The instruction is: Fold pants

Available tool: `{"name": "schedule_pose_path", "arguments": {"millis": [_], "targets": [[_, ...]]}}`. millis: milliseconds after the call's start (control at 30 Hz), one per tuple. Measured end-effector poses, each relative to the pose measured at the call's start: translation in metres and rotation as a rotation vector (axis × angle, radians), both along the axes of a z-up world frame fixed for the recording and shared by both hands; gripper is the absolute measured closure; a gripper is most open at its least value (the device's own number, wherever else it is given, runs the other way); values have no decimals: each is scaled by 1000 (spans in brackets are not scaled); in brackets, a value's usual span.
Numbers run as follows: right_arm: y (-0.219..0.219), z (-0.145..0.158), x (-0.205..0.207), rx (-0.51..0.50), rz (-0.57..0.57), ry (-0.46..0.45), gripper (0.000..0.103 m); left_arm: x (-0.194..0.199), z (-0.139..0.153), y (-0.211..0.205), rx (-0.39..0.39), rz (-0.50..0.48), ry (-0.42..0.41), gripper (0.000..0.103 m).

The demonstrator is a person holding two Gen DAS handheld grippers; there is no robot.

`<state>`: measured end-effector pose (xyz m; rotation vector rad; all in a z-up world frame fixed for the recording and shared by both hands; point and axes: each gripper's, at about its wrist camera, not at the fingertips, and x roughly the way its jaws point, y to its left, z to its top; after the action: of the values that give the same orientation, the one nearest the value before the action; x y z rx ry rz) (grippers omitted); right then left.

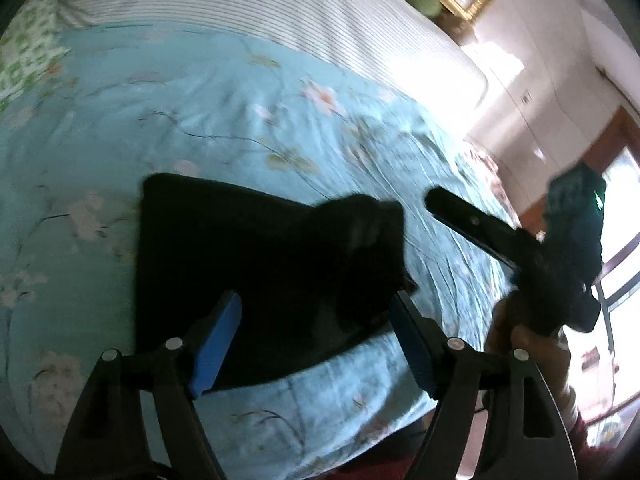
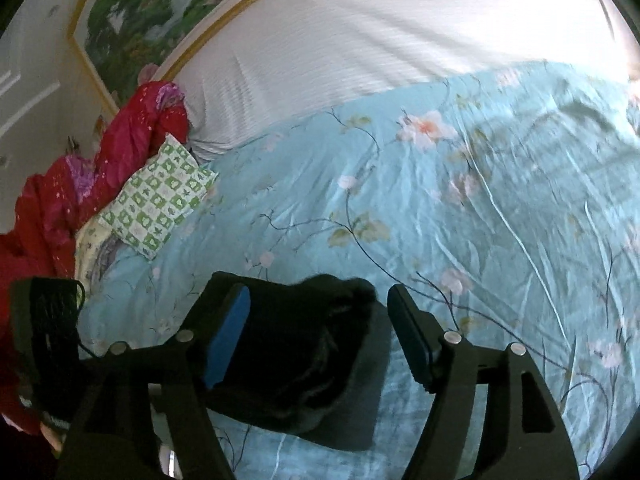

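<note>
Pants lying folded on the bed, both grippers standing wide above them

Starting at the left, the left gripper (image 1: 316,340) is hanging over the near part of the bed with its blue-padded fingers (image 1: 218,344) spread wide apart and nothing pressed between them. Black pants (image 1: 248,264) are lying below it as a folded dark slab on the light blue floral sheet (image 1: 240,120), with a thicker bunched part rising along their right side. The pads are sitting clear of the cloth in this view, so the pants are resting on the sheet and not being held.

Moving right, the right gripper (image 2: 318,336) is pointing down at the same folded pants (image 2: 304,352), which are showing between and beneath its fingers; the jaws are standing well apart, and whether the left pad (image 2: 228,340) is brushing the cloth cannot be told. In the left wrist view one black finger of the right gripper is reaching in from the right edge, with a hand (image 1: 520,332) gripping the tool behind it.

Beyond the blue sheet a white striped mattress (image 2: 380,40) is lying bare. At the far left of the right wrist view a green-and-white patterned pillow (image 2: 160,196) is resting beside a heap of red bedding (image 2: 132,136), under a framed landscape painting (image 2: 152,12).
</note>
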<state>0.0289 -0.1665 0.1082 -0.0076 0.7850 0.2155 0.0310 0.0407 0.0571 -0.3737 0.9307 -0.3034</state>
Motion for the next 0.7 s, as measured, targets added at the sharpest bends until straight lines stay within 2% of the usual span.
{"name": "schedule_pose_path", "arguments": {"millis": [167,400,700], "targets": [[17,-2,-3,-84,-3,-15,27,3,-1,33,16,90,5,24],[15,-22,-3,-71,-45,74,27,15,-20,70,14,194,62,23],[10,-39,2,-52,-80,149,27,40,-52,80,29,207,146,22]]}}
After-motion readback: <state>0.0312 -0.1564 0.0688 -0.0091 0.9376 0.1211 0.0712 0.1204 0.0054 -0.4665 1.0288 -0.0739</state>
